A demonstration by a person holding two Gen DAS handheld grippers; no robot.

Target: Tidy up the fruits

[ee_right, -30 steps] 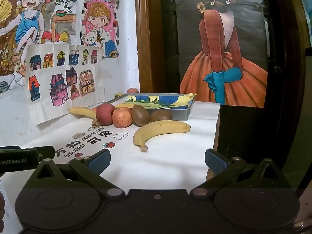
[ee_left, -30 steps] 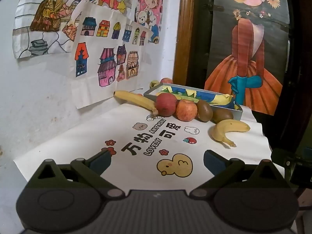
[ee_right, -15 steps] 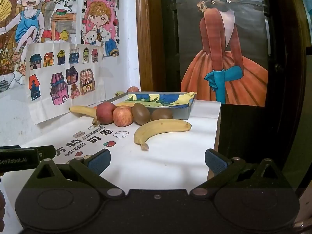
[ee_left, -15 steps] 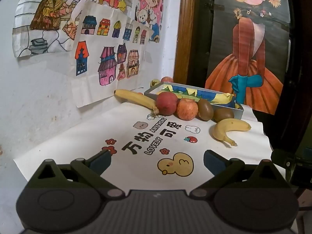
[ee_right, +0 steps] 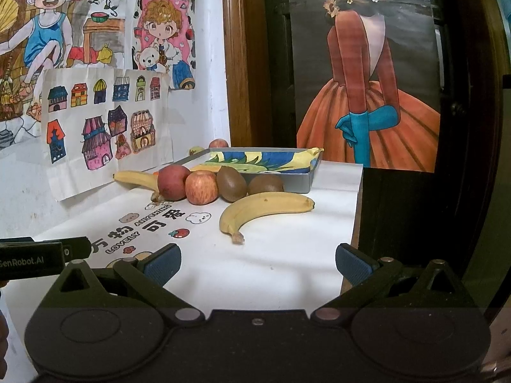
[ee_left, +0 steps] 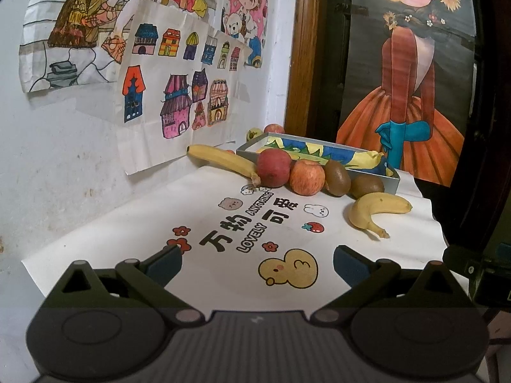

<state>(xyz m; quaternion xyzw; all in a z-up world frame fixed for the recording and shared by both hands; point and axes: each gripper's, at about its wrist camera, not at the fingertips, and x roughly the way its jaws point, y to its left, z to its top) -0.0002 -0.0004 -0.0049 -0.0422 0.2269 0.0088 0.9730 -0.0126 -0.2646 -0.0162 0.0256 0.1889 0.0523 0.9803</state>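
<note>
Both pairs of fingers stand spread wide and hold nothing: the left gripper [ee_left: 257, 263] hangs over a yellow duck printed on the white cloth [ee_left: 134, 223] that covers the worktop, and the right gripper [ee_right: 257, 263] hangs over a bare stretch of that cloth near its right edge. Well ahead of both lies a row of fruit: a long banana [ee_left: 223, 159] by the wall, a dark red apple [ee_left: 274, 167], a paler apple [ee_left: 307, 177] and two kiwis [ee_left: 337, 177], all just before a grey tray [ee_right: 297, 182] lined with a blue and yellow sheet. A curved banana [ee_right: 265, 209] lies nearer, ahead of the right fingers. The cloth reads "LOVELY" and "ANYTHING" beside large Chinese characters. Only the right wrist view shows the left gripper's body [ee_right: 30, 258], marked "GenRobot.AI", and a wall drawing [ee_right: 164, 28] headed "MORNING".
</note>
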